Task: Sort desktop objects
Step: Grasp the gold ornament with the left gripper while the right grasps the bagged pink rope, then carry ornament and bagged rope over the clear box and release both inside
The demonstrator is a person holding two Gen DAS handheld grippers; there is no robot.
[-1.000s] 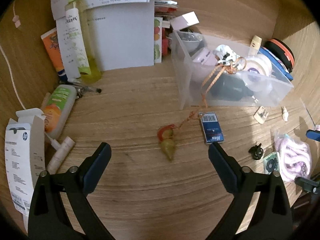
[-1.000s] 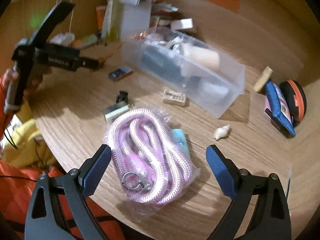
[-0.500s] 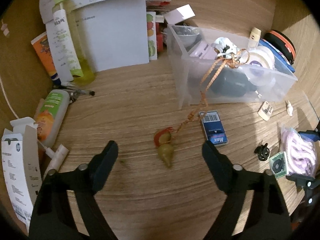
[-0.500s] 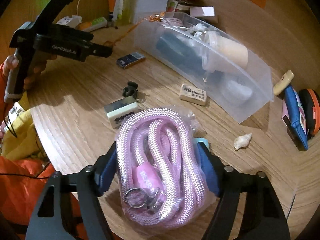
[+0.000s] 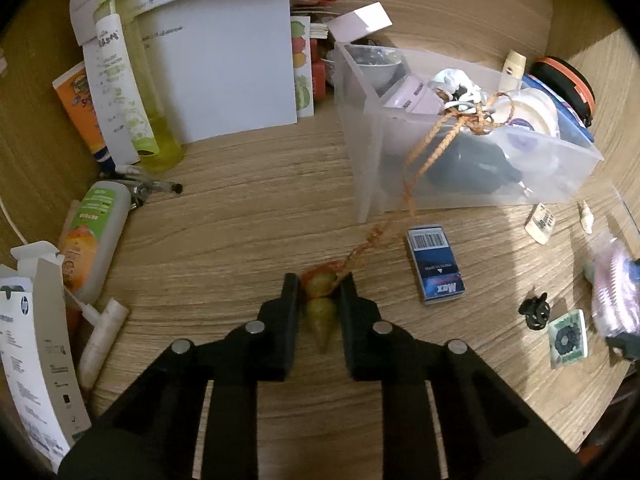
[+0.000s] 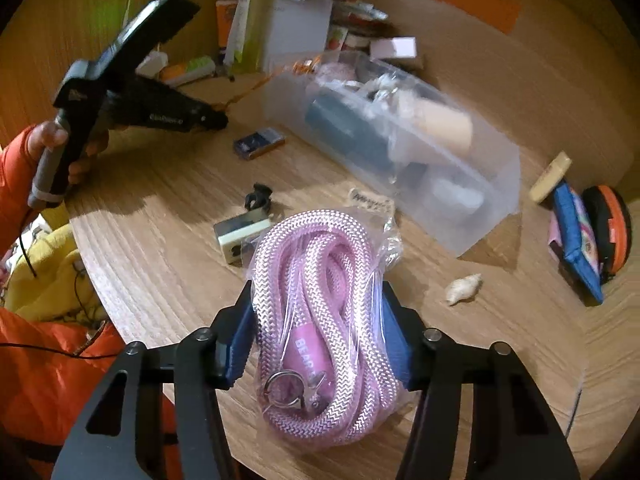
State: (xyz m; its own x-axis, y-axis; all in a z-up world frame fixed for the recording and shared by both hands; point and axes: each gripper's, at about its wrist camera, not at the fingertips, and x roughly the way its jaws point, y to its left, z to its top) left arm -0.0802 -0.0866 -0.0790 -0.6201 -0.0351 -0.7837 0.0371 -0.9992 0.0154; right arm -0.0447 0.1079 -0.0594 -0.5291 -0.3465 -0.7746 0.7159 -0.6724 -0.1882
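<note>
The worktop (image 5: 248, 240) was still cluttered, and the clear plastic bin (image 5: 472, 168) near its middle served as your landmark: already part-filled, it looked like the place your sorting was feeding. In front of the bin, toward the worktop's near edge, lay the bagged pink rope (image 6: 324, 320). A second earlier your right hand-held gripper (image 6: 318, 336) had stood wide above it; now its blue pads pressed the bag on both sides and the jaws were still closing, so that grasp looked nearly set but not yet firm. To the left of the bin's front corner, your left hand-held gripper (image 5: 319, 312) had gone from wide open to clenched on the small gourd charm (image 5: 320, 300), whose orange cord (image 5: 424, 168) ran up over the bin's rim and into it. Both objects still rested on the worktop. With both grips made at once, I judged the picking step all but finished and the lift toward the bin next; mind that the cord could snag on the things inside as you raised the charm. Just in front of the bin, the small blue box (image 5: 434, 266) lay untouched.
</note>
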